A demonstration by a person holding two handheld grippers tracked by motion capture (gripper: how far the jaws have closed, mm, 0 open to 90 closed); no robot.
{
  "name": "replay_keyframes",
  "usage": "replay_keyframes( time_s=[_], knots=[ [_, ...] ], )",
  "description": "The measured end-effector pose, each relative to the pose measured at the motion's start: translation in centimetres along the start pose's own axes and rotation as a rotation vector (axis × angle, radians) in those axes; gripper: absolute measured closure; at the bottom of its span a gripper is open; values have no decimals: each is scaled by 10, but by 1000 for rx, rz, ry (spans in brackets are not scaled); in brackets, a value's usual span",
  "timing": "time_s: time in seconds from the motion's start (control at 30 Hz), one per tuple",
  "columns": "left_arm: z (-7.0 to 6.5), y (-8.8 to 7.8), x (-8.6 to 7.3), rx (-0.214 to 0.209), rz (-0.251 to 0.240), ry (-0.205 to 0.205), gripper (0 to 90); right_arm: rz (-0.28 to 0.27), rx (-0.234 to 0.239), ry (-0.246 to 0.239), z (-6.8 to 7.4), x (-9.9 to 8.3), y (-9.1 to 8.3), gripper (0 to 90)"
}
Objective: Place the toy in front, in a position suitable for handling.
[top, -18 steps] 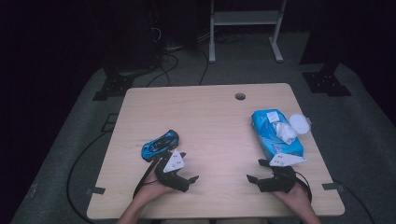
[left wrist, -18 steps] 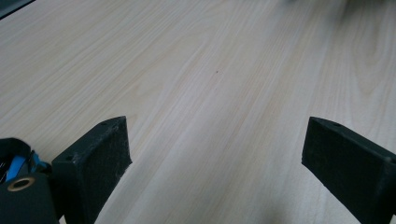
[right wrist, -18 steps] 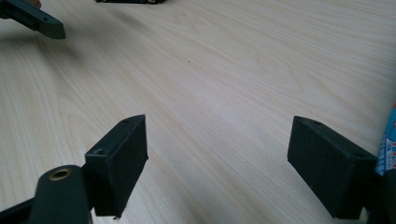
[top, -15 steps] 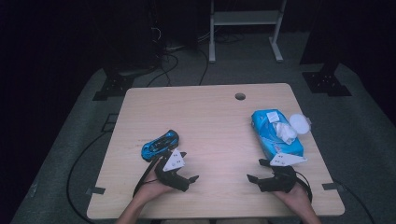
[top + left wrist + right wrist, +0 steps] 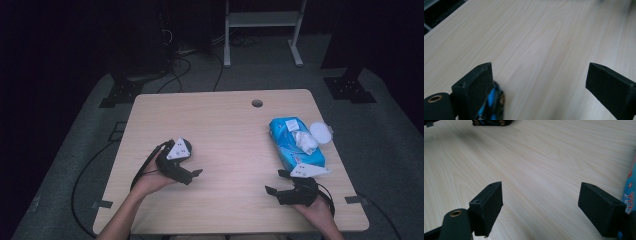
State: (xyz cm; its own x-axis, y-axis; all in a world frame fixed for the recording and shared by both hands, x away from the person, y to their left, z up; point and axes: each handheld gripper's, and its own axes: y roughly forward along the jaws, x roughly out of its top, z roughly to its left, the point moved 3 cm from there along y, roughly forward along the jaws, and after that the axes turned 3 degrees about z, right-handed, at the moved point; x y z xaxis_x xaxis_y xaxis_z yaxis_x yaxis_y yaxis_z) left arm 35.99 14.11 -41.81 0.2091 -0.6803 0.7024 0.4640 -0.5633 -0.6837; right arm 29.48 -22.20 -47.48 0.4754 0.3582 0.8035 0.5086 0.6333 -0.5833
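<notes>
The table (image 5: 225, 130) is bare wood from its middle up to 12 o'clock — lots of room there. At 3 o'clock a blue wipes pack (image 5: 295, 142) and a white lid (image 5: 320, 132) block the way — at 9 o'clock a blue toy car (image 5: 490, 103) does.

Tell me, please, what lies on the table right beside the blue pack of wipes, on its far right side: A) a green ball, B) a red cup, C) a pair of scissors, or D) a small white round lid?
D: in the high view a small white round lid lies against the right edge of the blue pack of wipes on the wooden table.
</notes>
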Motion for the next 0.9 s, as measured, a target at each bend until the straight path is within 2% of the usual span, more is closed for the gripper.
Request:
replay_keyframes(
  time_s=[0.03, 0.07, 0.1, 0.13, 0.2, 0.37, 0.53, 0.63, 0.67, 0.7, 0.73, 0.77, 0.9],
  knots=[
    [0, 0, 0, 0, 0, 0, 72, 0, 0, 0, 0, 0, 0, 189],
    [10, -3, 1, 13, 21, -1, 72, -1, -1, -4, 1, 0, 0, 189],
    [10, -3, 1, 13, 21, -1, 72, -1, -1, -4, 1, 0, 0, 189],
    [23, -6, 0, 26, 49, -1, 72, -1, 0, -8, 1, 1, -1, 189],
    [28, -6, -1, 33, 63, -9, 72, -3, 1, -8, 2, 1, -1, 189],
    [55, -2, -9, 55, 161, -16, 71, -1, 4, -13, 2, 2, -1, 189],
    [69, 4, -17, 47, 227, -26, 72, 5, 7, -16, 3, 2, -1, 189],
    [72, 8, -20, 35, 247, -37, 72, 8, 9, -17, 4, 2, 0, 189],
    [75, 12, -23, 36, 272, -34, 72, 11, 10, -18, 4, 2, 1, 189],
    [75, 12, -23, 36, 272, -34, 72, 11, 10, -18, 4, 2, 1, 189],
    [78, 17, -27, 32, 306, -37, 72, 15, 10, -18, 5, 2, 2, 189],
    [78, 17, -27, 32, 306, -37, 72, 15, 10, -18, 5, 2, 2, 189],
    [82, 27, -34, 23, 364, -51, 72, 19, 14, -24, 5, 2, 3, 189]
  ],
)
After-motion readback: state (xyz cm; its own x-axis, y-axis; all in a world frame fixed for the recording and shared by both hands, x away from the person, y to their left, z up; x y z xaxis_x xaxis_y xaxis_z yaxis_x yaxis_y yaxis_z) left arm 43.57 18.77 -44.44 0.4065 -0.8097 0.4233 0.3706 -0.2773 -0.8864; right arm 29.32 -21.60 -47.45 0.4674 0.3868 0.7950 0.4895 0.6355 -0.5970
